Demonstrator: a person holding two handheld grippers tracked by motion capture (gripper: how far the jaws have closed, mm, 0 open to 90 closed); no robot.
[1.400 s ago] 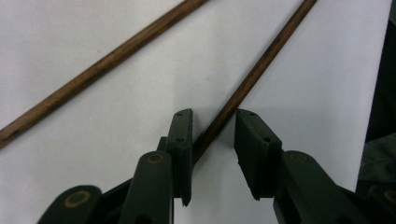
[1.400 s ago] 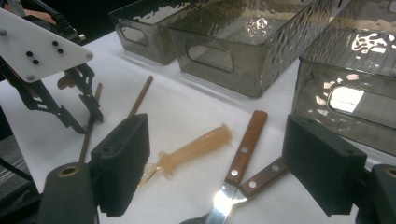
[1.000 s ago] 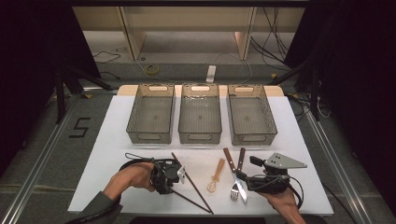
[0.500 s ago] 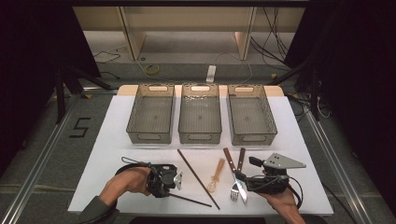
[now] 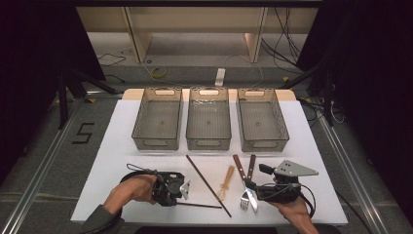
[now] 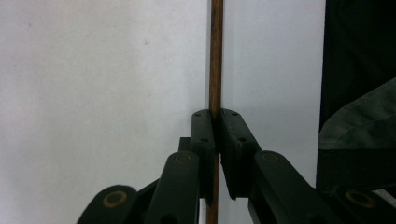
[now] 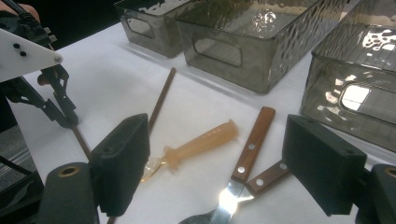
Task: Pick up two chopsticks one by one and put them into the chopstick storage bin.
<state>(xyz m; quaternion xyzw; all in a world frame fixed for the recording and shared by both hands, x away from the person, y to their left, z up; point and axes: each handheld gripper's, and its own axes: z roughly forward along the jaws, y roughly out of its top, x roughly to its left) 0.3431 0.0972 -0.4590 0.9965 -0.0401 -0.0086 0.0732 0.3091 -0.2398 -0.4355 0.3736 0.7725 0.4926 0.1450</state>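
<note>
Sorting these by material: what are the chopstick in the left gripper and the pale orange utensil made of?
The chopstick looks like dark brown wood with a matte finish and faint grain. The pale orange utensil looks like translucent plastic, glossy, with a ribbed moulded handle. Neither can be confirmed from looks alone.

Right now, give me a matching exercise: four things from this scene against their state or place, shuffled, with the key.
Things:
1. left gripper
2. right gripper
3. amber plastic utensil
4. three bins

States or places:
A. jaws wide apart above the cutlery
B. in a row at the far side of the white table
C. shut on a brown chopstick
D. lying flat between the second chopstick and the wooden-handled cutlery

Pairs: 1-C, 2-A, 3-D, 4-B
</note>
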